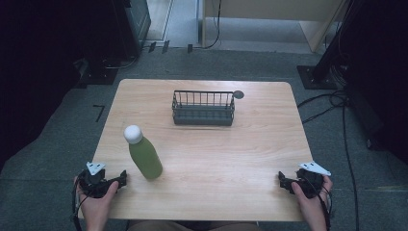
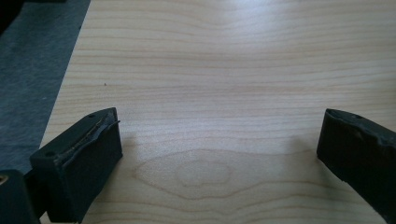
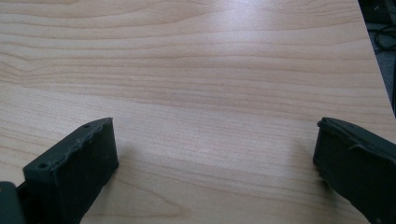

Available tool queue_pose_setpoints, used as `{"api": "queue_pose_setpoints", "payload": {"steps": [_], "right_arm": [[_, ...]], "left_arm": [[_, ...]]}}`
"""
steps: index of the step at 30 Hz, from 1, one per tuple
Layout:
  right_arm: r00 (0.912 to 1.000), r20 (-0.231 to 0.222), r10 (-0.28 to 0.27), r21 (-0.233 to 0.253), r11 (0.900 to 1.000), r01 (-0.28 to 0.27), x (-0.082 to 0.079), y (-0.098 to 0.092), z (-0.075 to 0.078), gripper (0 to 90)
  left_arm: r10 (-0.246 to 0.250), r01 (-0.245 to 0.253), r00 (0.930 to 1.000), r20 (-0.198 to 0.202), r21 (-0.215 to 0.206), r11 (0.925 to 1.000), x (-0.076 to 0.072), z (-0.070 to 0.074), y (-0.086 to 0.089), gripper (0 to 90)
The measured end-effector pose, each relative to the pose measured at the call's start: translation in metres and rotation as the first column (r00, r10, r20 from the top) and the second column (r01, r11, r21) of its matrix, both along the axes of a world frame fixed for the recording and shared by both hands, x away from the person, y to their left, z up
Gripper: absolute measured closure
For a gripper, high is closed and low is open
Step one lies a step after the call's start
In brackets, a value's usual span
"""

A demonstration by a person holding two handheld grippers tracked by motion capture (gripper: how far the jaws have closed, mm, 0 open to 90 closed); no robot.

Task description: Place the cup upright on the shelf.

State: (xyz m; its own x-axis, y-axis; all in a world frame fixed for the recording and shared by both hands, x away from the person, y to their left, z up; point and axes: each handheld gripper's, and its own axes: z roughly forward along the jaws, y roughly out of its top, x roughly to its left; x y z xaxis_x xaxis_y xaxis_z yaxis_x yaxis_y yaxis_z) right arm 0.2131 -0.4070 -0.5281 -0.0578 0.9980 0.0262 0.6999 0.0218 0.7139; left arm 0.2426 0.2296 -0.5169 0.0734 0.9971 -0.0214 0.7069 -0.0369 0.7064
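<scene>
Green bottle (image 1: 143,154) stands near the left claw (image 1: 121,179); wire basket (image 1: 203,108) blocks mid-back; bare table (image 1: 231,159) between.

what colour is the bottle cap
White, on the green bottle; the cap shows best in the high view.

table (image 1: 250,159): light wood | floor (image 1: 62,125): grey carpet | cables (image 1: 337,103): black, right of table

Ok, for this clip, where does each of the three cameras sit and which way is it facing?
High view: above the person's side, looking forward and down at the table, green bottle and wire basket; both hands and tools enter at the bottom.
Left gripper view: rides the left tool, facing bare tabletop between its open jaws.
Right gripper view: rides the right tool, same low look between open jaws.
Shared: both gripper views show the same wood tabletop.
</scene>
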Motion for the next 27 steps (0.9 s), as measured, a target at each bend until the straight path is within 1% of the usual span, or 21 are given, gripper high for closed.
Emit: {"api": "queue_pose_setpoints", "payload": {"steps": [2,4,7,9,10,13,18,20,21,22,24,27], "right_arm": [[1.0000,0.000,0.000,0.000,1.000,0.000,0.000,0.000,0.000,0.0],[1.0000,0.000,-0.001,0.000,1.000,0.001,0.000,0.000,0.000,0.0],[1.0000,0.001,0.000,0.000,1.000,0.000,0.000,0.000,0.000,0.0],[1.0000,0.000,0.000,0.001,1.000,0.000,0.000,0.000,0.000,0.0],[1.0000,0.001,0.000,0.000,1.000,0.000,0.000,0.000,0.000,0.0],[1.0000,0.001,-0.001,0.000,1.000,0.001,0.000,0.000,0.000,0.0],[1.0000,0.000,0.000,0.001,1.000,0.000,0.000,0.000,0.000,0.0],[1.0000,0.000,0.000,0.001,1.000,0.000,0.000,0.000,0.000,0.0],[1.0000,0.000,0.000,0.000,1.000,0.000,0.000,0.000,0.000,0.0],[1.0000,0.000,0.000,0.000,1.000,0.000,0.000,0.000,0.000,0.0],[1.0000,0.001,-0.001,0.001,1.000,0.001,0.000,0.000,0.000,0.0],[1.0000,0.000,0.000,0.000,1.000,0.000,0.000,0.000,0.000,0.0]], "left_arm": [[-0.002,0.002,0.9998,0.020,-0.008,1.0000,-0.004,0.003,0.002,0.5],[-0.009,0.009,0.9993,0.036,-0.003,1.0000,-0.008,0.007,0.001,0.5],[-0.032,0.032,0.9985,0.044,-0.007,0.9995,-0.014,0.013,-0.001,0.5],[-0.043,0.045,0.9976,0.054,-0.027,0.9986,-0.018,0.016,-0.003,0.5],[-0.056,0.059,0.9966,0.060,-0.036,0.9976,-0.021,0.018,-0.005,0.5],[-0.081,0.084,0.9943,0.070,-0.051,0.9951,-0.026,0.022,-0.010,0.5],[-0.127,0.135,0.9876,0.092,-0.079,0.9878,-0.035,0.028,-0.021,0.5],[-0.143,0.151,0.9853,0.094,-0.086,0.9848,-0.038,0.029,-0.025,0.5],[-0.163,0.171,0.9818,0.098,-0.079,0.9821,-0.040,0.031,-0.030,0.5],[-0.163,0.171,0.9818,0.098,-0.079,0.9821,-0.040,0.031,-0.030,0.5],[-0.178,0.186,0.9787,0.102,-0.068,0.9802,-0.043,0.031,-0.036,0.5],[-0.209,0.217,0.9722,0.105,-0.066,0.9740,-0.046,0.032,-0.044,0.5]]}}
